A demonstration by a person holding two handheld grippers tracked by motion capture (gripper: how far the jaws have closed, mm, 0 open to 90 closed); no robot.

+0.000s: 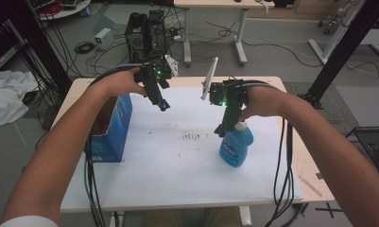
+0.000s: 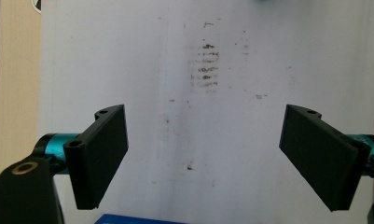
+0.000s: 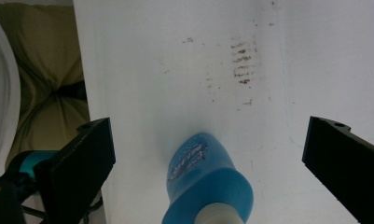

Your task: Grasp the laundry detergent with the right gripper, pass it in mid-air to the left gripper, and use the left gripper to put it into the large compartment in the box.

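Right gripper (image 3: 208,163) spread above blue bottle (image 3: 208,179)

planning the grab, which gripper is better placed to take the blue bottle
Right. The right gripper hangs open just above the bottle, whose neck sits between its jaws in the right gripper view. The left gripper hangs open nearer the box, over bare mat.

Even, soft overhead light falls on the white counter (image 1: 177,165), which shows bright without glare. Shadows are faint and diffuse. The high view is dim toward its far corners and slightly soft throughout. Both gripper views blur the near edges at the bottom.
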